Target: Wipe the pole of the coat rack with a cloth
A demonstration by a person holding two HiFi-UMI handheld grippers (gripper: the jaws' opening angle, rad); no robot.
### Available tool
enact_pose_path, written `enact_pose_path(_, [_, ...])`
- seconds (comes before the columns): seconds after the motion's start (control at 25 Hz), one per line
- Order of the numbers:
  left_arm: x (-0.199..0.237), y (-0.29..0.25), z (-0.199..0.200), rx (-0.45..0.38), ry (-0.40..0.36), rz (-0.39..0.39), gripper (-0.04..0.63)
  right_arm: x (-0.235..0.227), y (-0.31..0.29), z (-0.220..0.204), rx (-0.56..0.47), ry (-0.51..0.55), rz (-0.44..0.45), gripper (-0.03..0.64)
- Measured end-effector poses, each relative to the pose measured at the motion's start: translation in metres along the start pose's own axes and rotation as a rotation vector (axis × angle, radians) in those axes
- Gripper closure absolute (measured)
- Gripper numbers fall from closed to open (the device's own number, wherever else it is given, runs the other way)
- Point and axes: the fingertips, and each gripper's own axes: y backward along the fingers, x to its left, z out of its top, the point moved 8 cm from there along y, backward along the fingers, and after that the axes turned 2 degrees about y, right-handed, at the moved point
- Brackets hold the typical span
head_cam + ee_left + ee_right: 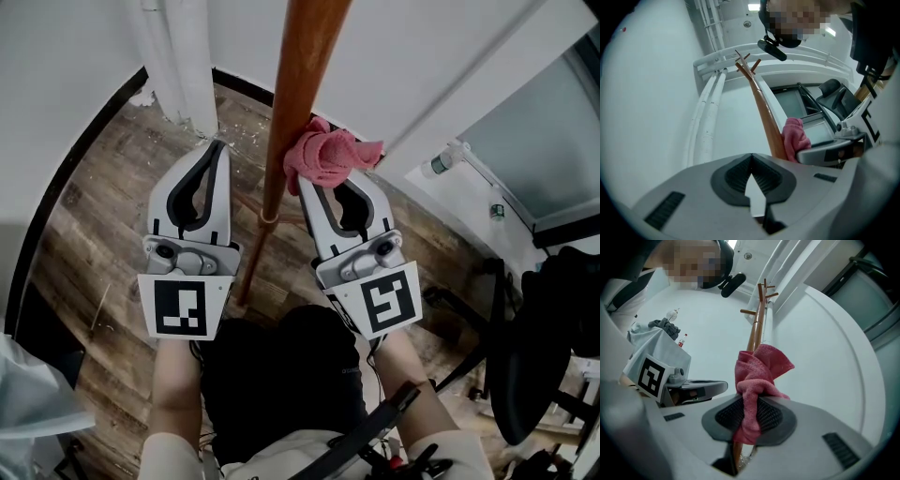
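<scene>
The brown wooden pole (292, 103) of the coat rack rises between my two grippers; its pegs (761, 296) show at the top. A pink cloth (326, 155) is bunched against the pole's right side, and my right gripper (312, 178) is shut on it. In the right gripper view the cloth (757, 380) hangs out of the closed jaws with the pole (756, 333) just behind it. My left gripper (214, 147) stays left of the pole, shut and holding nothing. From the left gripper view the pole (765, 117) and cloth (794, 138) lie to the right.
White pipes (183, 66) run down the wall left of the pole. The rack's lower legs (253, 253) spread over the wooden floor (103, 234). A black chair (539, 366) stands at the right, near a glass panel (534, 141).
</scene>
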Motion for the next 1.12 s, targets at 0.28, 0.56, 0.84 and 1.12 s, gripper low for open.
enact_pose_path(0.28, [-0.007, 0.003, -0.012, 0.032, 0.016, -0.023, 0.581, 0.004, 0.003, -0.018, 0.052, 0.000, 0.007, 0.543])
enact_pose_path(0.56, [-0.010, 0.006, -0.026, 0.064, 0.049, -0.051, 0.581, 0.007, 0.004, -0.038, 0.095, -0.032, 0.012, 0.543])
enact_pose_path(0.84, [-0.012, 0.009, -0.038, 0.101, 0.061, -0.058, 0.581, 0.008, 0.006, -0.059, 0.146, -0.050, 0.022, 0.543])
enact_pose_path(1.12, [-0.012, 0.015, -0.050, 0.142, 0.071, -0.051, 0.581, 0.009, 0.007, -0.078, 0.192, -0.069, 0.026, 0.543])
